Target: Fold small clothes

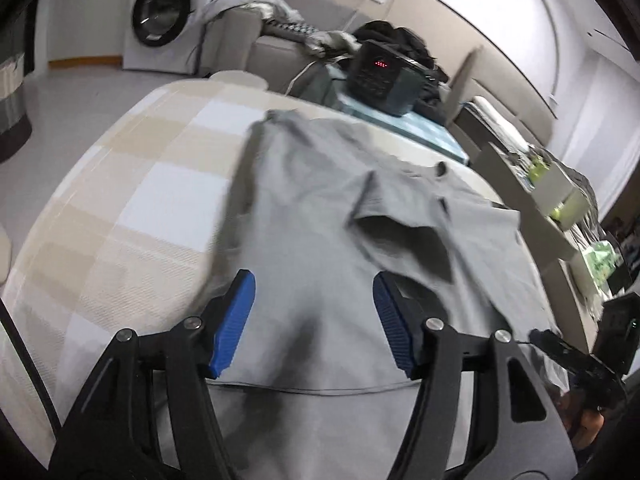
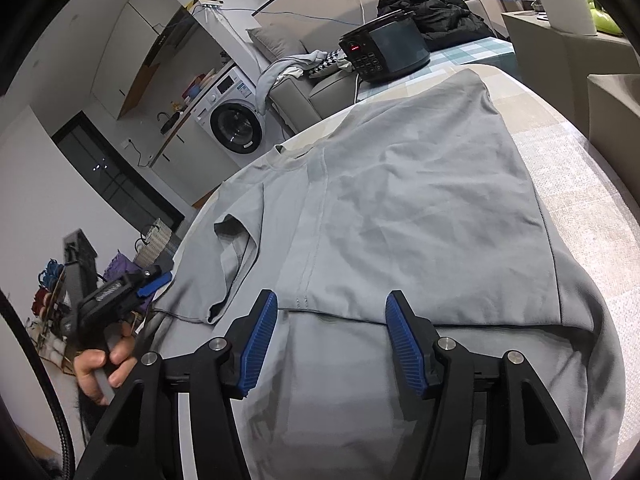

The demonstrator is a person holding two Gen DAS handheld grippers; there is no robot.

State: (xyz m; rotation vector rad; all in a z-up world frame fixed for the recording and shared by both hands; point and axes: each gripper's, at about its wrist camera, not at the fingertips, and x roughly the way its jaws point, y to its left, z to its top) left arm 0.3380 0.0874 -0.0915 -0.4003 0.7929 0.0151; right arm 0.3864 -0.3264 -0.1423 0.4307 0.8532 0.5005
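Grey T-shirt (image 2: 420, 200): short-sleeved, plain, lying flat on the checked table cover. One side panel is folded over the body along a straight seam line. One sleeve lies rumpled, apparently doubled back; the hem edge runs nearest the cameras.

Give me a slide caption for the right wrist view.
Right tool open above a partly folded grey T-shirt on the checked table cover.

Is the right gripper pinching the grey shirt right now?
Apart. The right wrist view shows the right gripper with jaws spread; the grey shirt lies flat beneath, untouched by either pad.
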